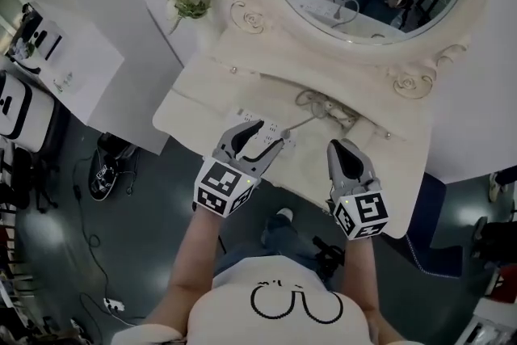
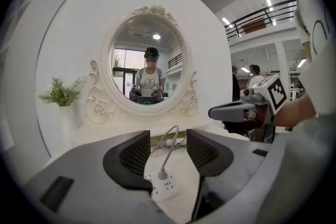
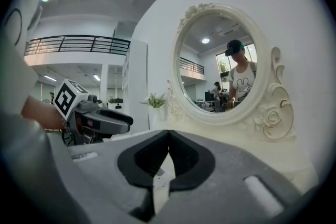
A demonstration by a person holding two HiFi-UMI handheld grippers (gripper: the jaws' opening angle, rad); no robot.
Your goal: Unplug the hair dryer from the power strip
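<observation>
Left gripper (image 2: 167, 150) jaws stood apart, empty, aimed at plug (image 2: 163, 173) seated in power strip (image 2: 167, 187), probably readying grasp. Right gripper (image 1: 343, 149) clenched, empty, hovered alongside.

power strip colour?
White. The power strip shows best in the left gripper view.

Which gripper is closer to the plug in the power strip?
Left. The left gripper is lined up on the plug, jaws open either side and not touching. The right gripper, shut, is off to its right.
</observation>
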